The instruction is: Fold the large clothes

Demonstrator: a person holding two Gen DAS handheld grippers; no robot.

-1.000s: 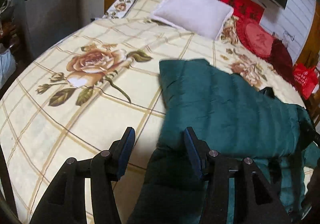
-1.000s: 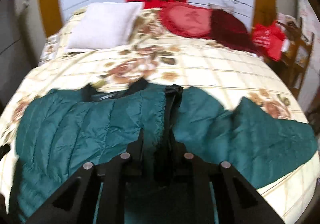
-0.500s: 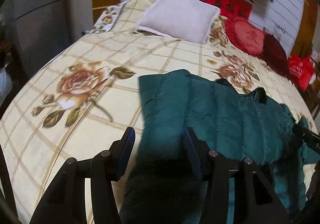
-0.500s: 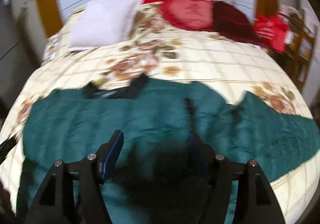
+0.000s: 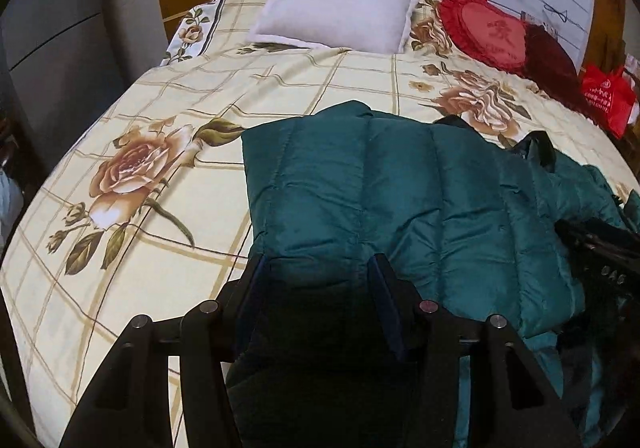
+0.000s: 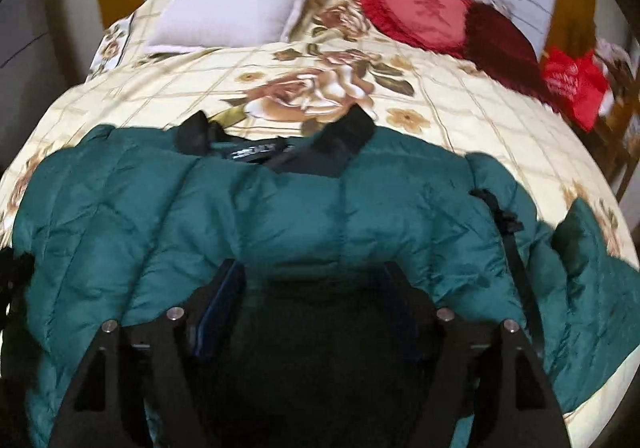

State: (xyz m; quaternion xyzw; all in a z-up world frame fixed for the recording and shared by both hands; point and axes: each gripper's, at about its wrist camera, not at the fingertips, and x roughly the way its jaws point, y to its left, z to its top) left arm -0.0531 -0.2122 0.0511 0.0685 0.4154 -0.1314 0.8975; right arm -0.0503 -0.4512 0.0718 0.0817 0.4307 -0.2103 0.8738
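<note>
A dark green quilted puffer jacket (image 5: 400, 191) lies spread on the bed, its black collar (image 6: 340, 143) toward the pillows. It also fills the right wrist view (image 6: 280, 215). One sleeve (image 6: 596, 260) lies out to the right. My left gripper (image 5: 318, 268) is open, its jaws wide apart over the jacket's left part. My right gripper (image 6: 312, 276) is open over the jacket's middle, holding nothing. The right gripper's body shows at the left wrist view's right edge (image 5: 604, 260).
The bed has a cream floral bedspread (image 5: 152, 167). A white pillow (image 5: 340, 3), a red heart cushion (image 5: 484, 31) and a dark red cushion (image 6: 500, 35) lie at the head. A red bag (image 6: 572, 83) hangs at the right. A grey cabinet (image 5: 52, 47) stands left.
My right gripper was shut on the jacket's front edge, then opened and let it go. Both grippers have moved so the jacket lies more centred under them.
</note>
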